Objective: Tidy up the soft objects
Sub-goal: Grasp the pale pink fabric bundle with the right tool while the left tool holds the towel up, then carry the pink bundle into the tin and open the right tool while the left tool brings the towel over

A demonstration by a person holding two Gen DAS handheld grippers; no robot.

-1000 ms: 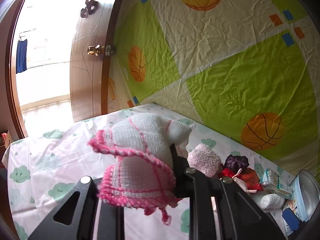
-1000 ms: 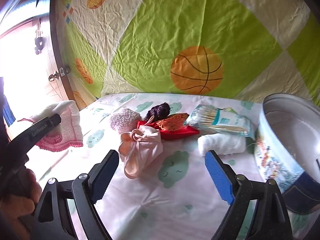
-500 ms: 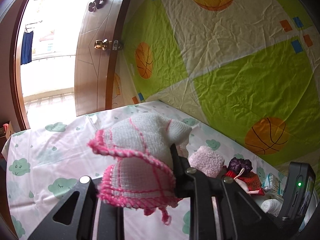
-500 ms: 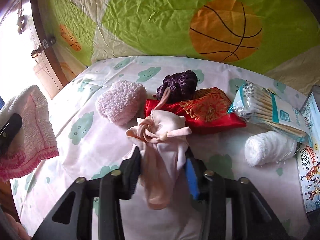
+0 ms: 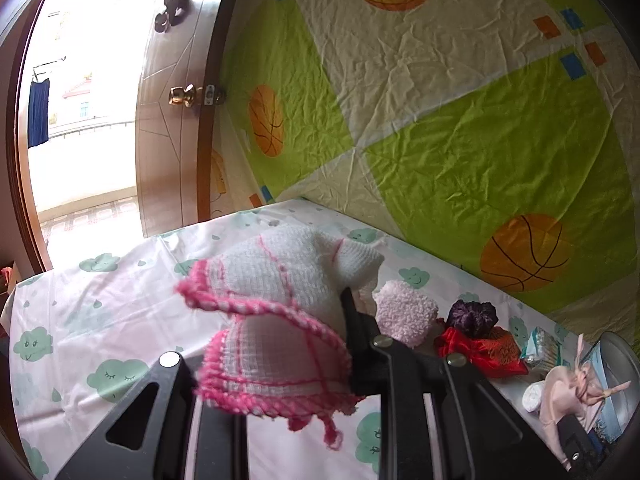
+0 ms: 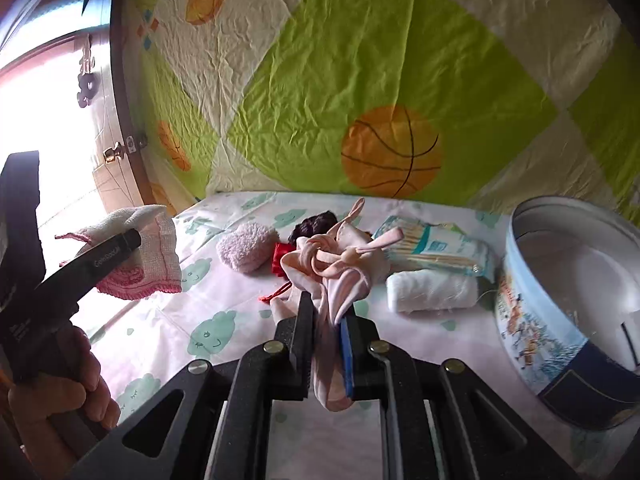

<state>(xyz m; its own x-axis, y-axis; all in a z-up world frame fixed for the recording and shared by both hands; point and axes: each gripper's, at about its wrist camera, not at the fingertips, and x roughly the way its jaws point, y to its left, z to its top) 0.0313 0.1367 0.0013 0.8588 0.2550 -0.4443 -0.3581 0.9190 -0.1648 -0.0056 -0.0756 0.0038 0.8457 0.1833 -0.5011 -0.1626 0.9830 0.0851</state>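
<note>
Right wrist view: the right tool [image 6: 326,344] is clamping the knotted pink cloth [image 6: 340,268] above the bed [image 6: 224,320], the round tin [image 6: 576,320] lying open to its right, nearer this hand. The left tool [image 5: 276,364] is gripping the pink-edged knitted cloth [image 5: 280,320].

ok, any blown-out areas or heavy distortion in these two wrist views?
Left wrist: doorway blown out white, door frame bowed by fisheye; knit cloth sharp. Right wrist: same doorway glare at far left, tin stretched at the edge, pink cloth clear.
</note>
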